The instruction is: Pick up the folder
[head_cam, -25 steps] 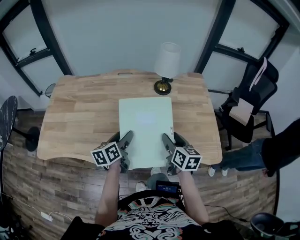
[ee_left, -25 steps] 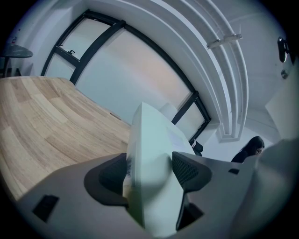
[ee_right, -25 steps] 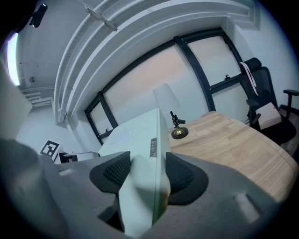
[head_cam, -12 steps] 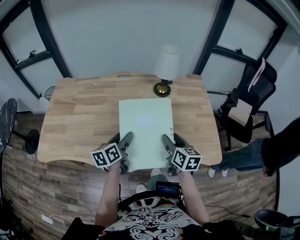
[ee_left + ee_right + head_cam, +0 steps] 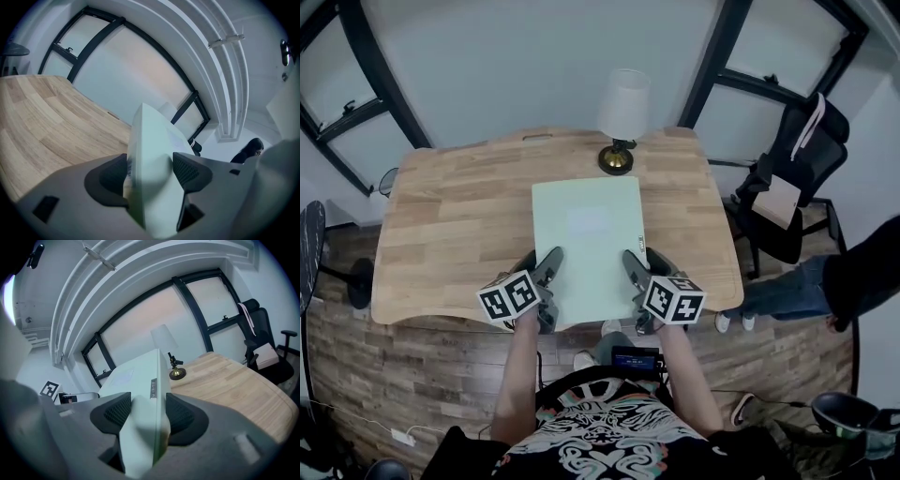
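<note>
A pale green folder [image 5: 586, 234] is over the middle of the wooden table [image 5: 450, 216], its near edge held by both grippers. My left gripper [image 5: 546, 281] is shut on the folder's near left corner, and my right gripper [image 5: 637, 277] is shut on its near right corner. In the left gripper view the folder [image 5: 150, 150] runs between the two dark pads of the left gripper [image 5: 150, 176]. In the right gripper view the folder [image 5: 140, 394] is pinched the same way in the right gripper [image 5: 143, 416]. I cannot tell how far its near edge is off the table.
A lamp [image 5: 622, 112] with a white shade and brass base stands just beyond the folder's far edge. A black office chair [image 5: 792, 187] is off the table's right side, with a person's legs [image 5: 787, 300] near it. Dark window frames line the back wall.
The table, lamp and folder sit slightly higher and further left in the head view than before. Both grippers keep their hold on the folder's near corners.
</note>
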